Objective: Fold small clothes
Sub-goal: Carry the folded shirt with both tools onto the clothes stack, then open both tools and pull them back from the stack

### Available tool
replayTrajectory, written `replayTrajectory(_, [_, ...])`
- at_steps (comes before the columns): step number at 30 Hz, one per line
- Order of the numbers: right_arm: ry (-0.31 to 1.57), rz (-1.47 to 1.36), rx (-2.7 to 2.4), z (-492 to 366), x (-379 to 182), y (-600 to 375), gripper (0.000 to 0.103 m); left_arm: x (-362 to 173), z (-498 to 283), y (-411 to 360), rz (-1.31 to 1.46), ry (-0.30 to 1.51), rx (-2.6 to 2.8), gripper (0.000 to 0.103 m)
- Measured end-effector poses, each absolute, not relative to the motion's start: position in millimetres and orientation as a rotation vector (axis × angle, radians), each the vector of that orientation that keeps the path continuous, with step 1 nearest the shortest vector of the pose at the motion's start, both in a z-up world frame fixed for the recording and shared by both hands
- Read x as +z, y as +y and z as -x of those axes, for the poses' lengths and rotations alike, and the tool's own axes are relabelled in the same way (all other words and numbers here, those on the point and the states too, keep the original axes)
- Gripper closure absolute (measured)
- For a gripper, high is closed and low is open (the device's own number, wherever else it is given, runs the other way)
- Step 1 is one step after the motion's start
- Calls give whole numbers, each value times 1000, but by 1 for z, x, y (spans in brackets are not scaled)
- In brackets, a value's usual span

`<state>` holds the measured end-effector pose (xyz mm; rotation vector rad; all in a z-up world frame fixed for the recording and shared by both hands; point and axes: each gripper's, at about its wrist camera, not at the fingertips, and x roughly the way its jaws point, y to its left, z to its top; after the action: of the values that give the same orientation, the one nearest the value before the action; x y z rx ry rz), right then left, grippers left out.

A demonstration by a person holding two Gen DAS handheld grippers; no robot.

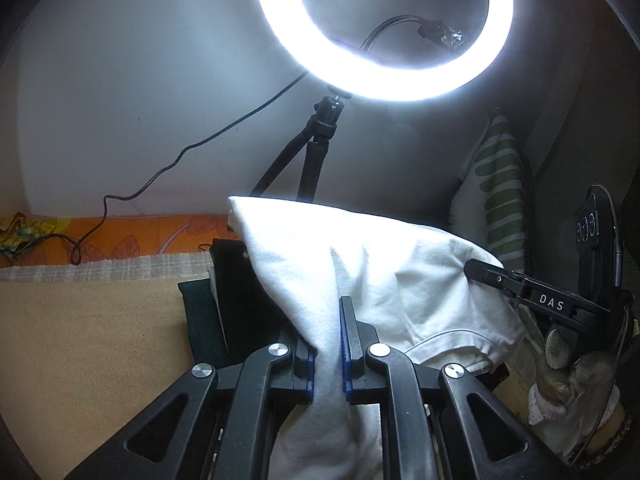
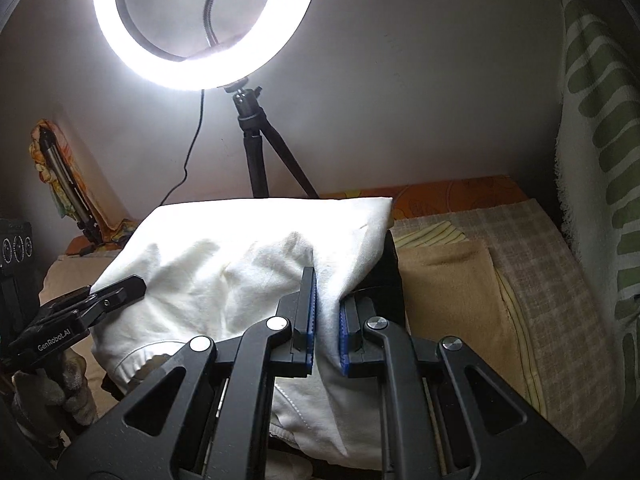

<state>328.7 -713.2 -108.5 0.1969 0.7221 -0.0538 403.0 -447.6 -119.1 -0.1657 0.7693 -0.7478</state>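
Note:
A small white garment (image 1: pixel 400 280) hangs lifted between both grippers, above the beige blanket. My left gripper (image 1: pixel 328 344) is shut on its left part, cloth pinched between the blue pads. My right gripper (image 2: pixel 326 320) is shut on its right part of the white garment (image 2: pixel 224 268). The right gripper also shows at the right of the left wrist view (image 1: pixel 520 284); the left gripper shows at the left of the right wrist view (image 2: pixel 112 292). A hem edge droops below the cloth.
A lit ring light (image 1: pixel 384 32) on a black tripod (image 1: pixel 312 160) stands right behind the garment, with its cable (image 1: pixel 160 176) trailing left. A beige blanket (image 2: pixel 460 280) covers the bed. Dark clothes (image 1: pixel 204 320) lie under the garment. A green-striped towel (image 2: pixel 600 160) hangs right.

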Motion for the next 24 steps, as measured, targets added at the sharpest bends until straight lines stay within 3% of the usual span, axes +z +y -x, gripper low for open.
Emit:
replayTrajectory(4, [765, -219, -98, -332, -122, -726, 91, -121, -401, -447, 111, 764, -709, 85])
replayTrajectory(5, [770, -228, -109, -329, -123, -729, 86, -120, -401, -446, 105, 764, -700, 74])
replayTrajectory(6, [774, -232, -127, -328, -123, -732, 82, -119, -400, -445, 99, 760, -684, 70])
replayTrajectory(8, [770, -236, -164, -326, -122, -738, 64, -116, -399, -439, 98, 755, -673, 67])
replayTrajectory(11, [764, -252, -194, -321, -119, -745, 59, -113, -397, -433, 101, 760, -656, 52])
replayTrajectory(24, [738, -248, -209, -293, -93, -721, 59, -88, -361, -418, 45, 732, -672, 50])
